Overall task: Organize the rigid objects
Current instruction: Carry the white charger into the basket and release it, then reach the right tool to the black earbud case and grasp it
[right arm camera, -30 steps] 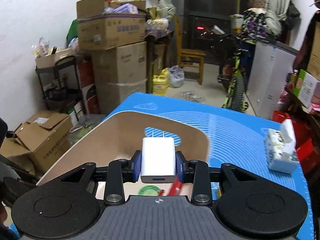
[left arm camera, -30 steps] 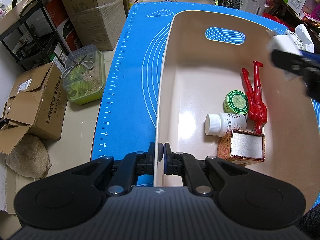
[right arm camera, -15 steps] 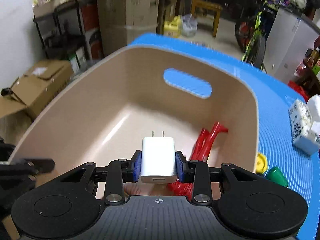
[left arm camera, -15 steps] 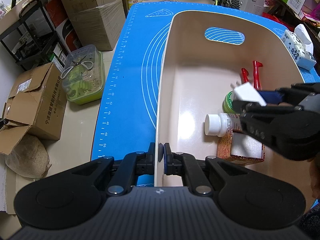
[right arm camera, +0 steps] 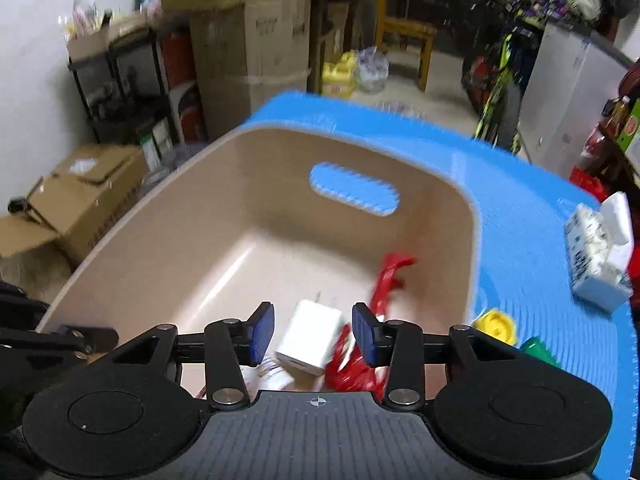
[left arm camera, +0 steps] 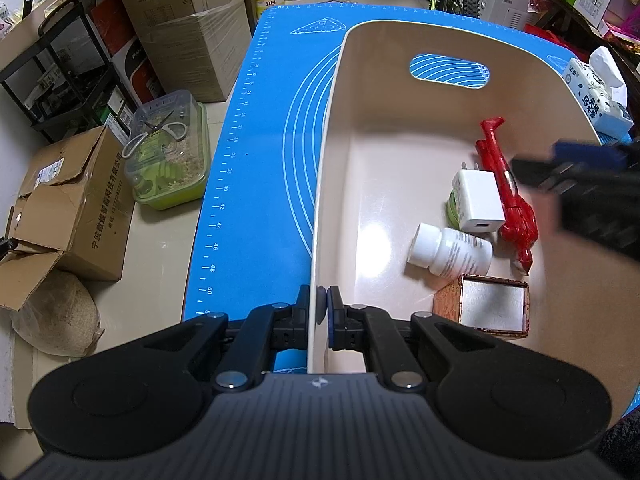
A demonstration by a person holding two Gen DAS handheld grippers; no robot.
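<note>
A beige plastic bin (left arm camera: 332, 152) (right arm camera: 168, 208) stands on the blue mat (left arm camera: 256, 128). My left gripper (left arm camera: 322, 312) is shut on the bin's near left rim. Inside lie a white charger plug (left arm camera: 478, 202) (right arm camera: 310, 338), a red toy (left arm camera: 506, 196) (right arm camera: 386, 280), a white pill bottle (left arm camera: 450, 251), a green tin mostly hidden under the plug, and a small box with a mirror top (left arm camera: 490, 308). My right gripper (right arm camera: 314, 332) hovers over the bin's right side, its jaws opening; the plug has dropped free below them, touching neither pad.
A tissue pack (left arm camera: 596, 92) (right arm camera: 600, 256), a yellow piece (right arm camera: 496, 326) and a green piece (right arm camera: 538, 350) lie on the mat right of the bin. Cardboard boxes (left arm camera: 68, 208), a green-lidded container (left arm camera: 168, 156) and a black rack (left arm camera: 60, 68) crowd the floor on the left.
The right gripper came down over the bin with the white plug, then spread its jaws and let it fall onto the green tin. The left gripper kept its hold on the rim.
</note>
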